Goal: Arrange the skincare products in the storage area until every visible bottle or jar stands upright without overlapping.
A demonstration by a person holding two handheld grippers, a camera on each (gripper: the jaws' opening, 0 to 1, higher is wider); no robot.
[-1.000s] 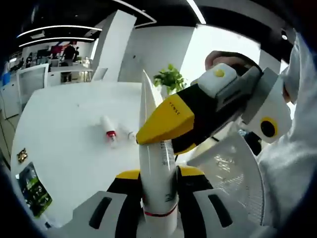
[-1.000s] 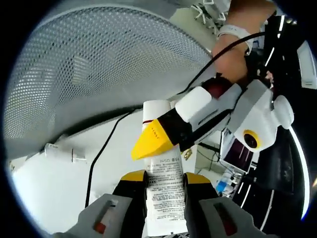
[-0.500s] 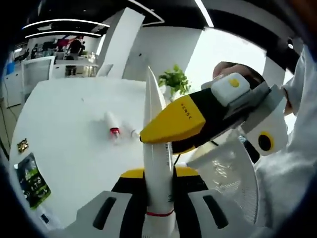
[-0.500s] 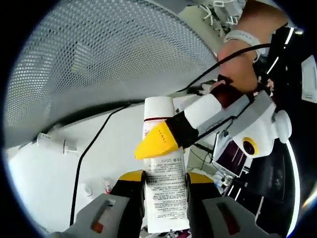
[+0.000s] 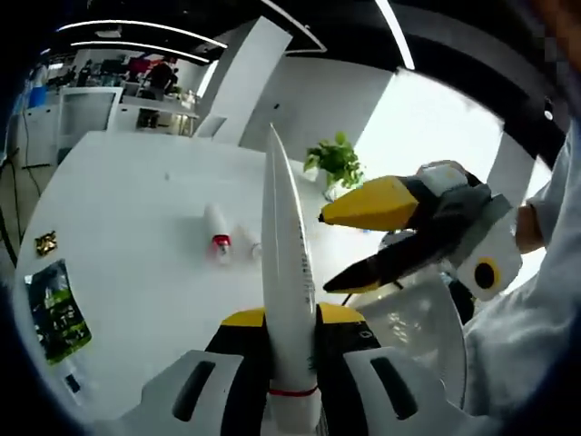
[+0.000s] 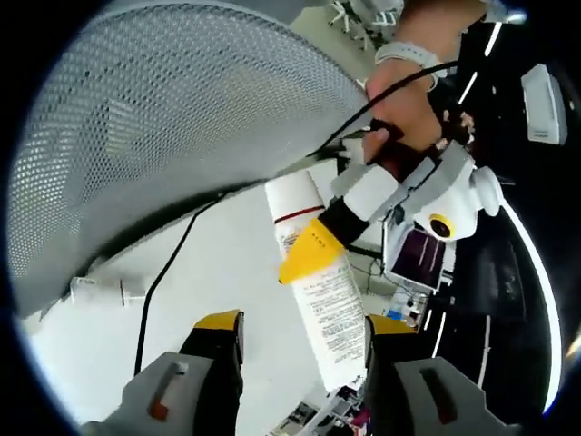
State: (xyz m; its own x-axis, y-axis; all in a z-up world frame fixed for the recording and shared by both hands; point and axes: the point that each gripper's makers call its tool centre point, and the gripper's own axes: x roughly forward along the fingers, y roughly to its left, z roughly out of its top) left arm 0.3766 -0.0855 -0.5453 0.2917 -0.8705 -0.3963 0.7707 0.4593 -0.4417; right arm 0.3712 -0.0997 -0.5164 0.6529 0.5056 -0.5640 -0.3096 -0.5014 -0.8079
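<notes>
Now the left claw (image 5: 289, 322) grips the tube (image 5: 283, 272), right claw (image 6: 295, 341) released; next, stand it on the counter (image 5: 127, 227).

Wide white round-edged tabletop (image 5: 127, 227) under bright ceiling light strips (image 5: 136, 32). Beyond its far edge, a leafy green potted plant (image 5: 336, 162) against a white wall (image 5: 318, 100) (bright window just beside). White angled pillar (image 5: 250, 73) behind. Desks and a standing person far off, blurred. Grey perforated metal mesh panel (image 6: 163, 136), black cable (image 6: 172, 263) across white surface.
</notes>
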